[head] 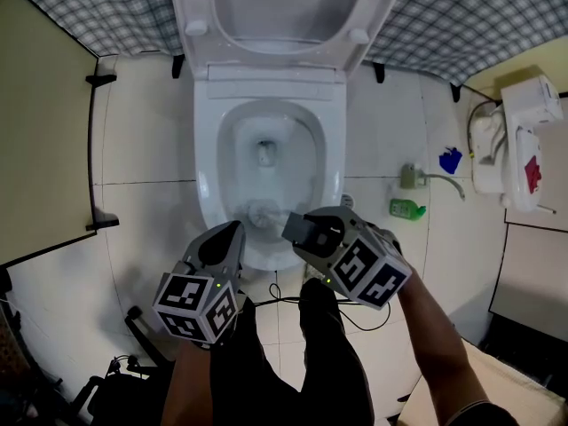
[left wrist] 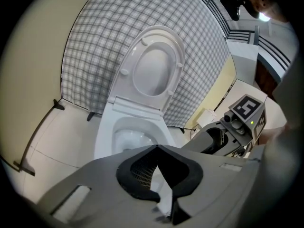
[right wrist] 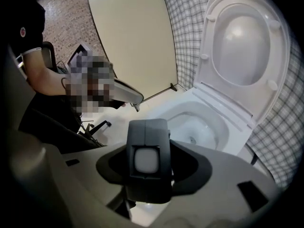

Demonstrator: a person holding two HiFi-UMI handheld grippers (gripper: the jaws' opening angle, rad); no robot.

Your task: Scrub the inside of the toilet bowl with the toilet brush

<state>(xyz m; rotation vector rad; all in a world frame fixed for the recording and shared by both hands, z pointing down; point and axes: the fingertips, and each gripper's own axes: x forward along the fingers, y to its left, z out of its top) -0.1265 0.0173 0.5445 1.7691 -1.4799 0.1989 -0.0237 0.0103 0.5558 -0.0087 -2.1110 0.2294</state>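
White ceramic toilet bowl [head: 206, 153] fills the head view, lid raised, and the grey-bristled toilet brush [head: 260, 211] is down inside, its head against the front wall. Its shaft runs back and rightward into the right gripper [head: 311, 231], while the left gripper [head: 226, 238] hangs alongside, just short of the rim. Over to the left gripper view: jaws pressed together on nothing, bowl straight ahead. Right gripper view now: jaws clamped on the brush's dark grey handle block [right wrist: 146, 158], bowl beyond and slightly right. So the scrubbing looks to fall to the right hand, sweeping forward and round the wall.
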